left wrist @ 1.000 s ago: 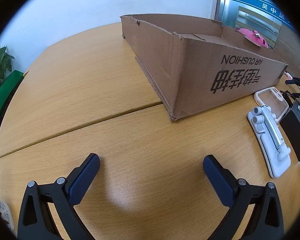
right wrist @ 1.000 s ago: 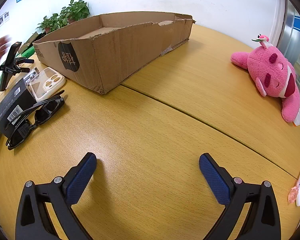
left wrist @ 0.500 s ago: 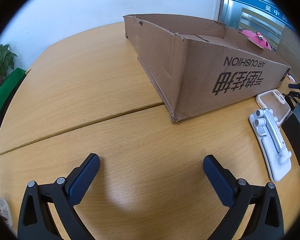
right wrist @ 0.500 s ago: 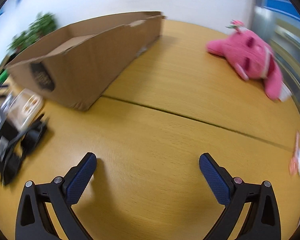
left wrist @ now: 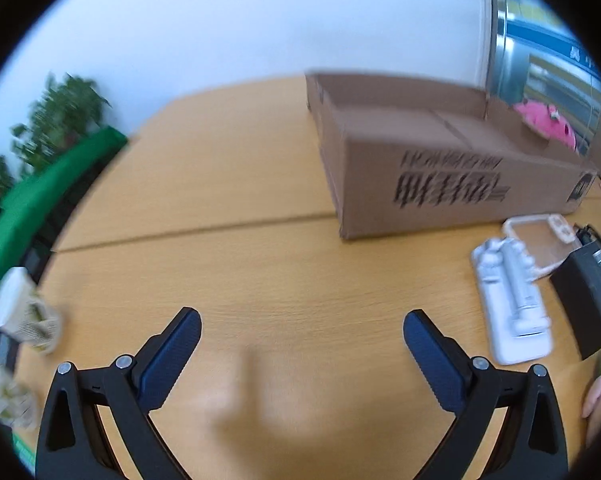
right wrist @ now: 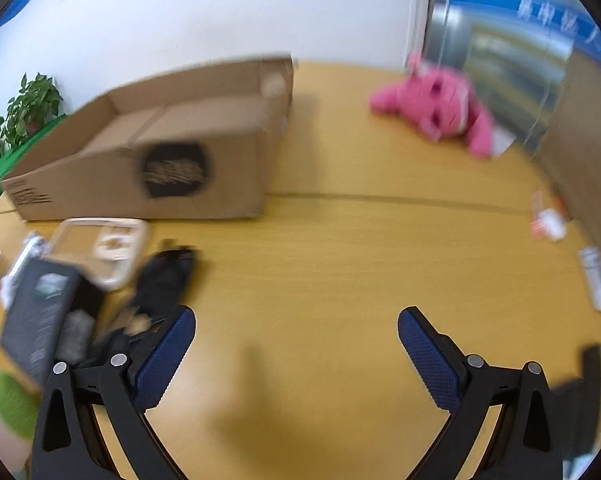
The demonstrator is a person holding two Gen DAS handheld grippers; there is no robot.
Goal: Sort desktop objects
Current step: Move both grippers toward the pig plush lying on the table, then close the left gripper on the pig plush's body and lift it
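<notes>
An open cardboard box [left wrist: 440, 160] stands on the wooden table [left wrist: 260, 288]; it also shows in the right wrist view [right wrist: 160, 160]. In front of it lie a white phone stand [left wrist: 512, 304], a clear phone case [left wrist: 540, 236] and a black box [left wrist: 592, 300]. In the right wrist view the phone case [right wrist: 104, 244], black box [right wrist: 44, 312] and black sunglasses [right wrist: 160, 280] lie at the left, and a pink plush toy [right wrist: 440, 108] at the back. My left gripper [left wrist: 300, 340] is open and empty above the table. My right gripper [right wrist: 296, 336] is open and empty beside the sunglasses.
A paper cup [left wrist: 24, 312] lies at the left table edge, beyond it a green rail [left wrist: 32, 200] and potted plants [left wrist: 60, 116]. Small items [right wrist: 548, 216] and a white strip [right wrist: 596, 280] lie at the right. A green object [right wrist: 12, 404] sits at the lower left.
Both views have pulled back and swung, with motion blur. The box looks farther off. The right gripper has moved left, nearer the sunglasses and black box. Both grippers stay open.
</notes>
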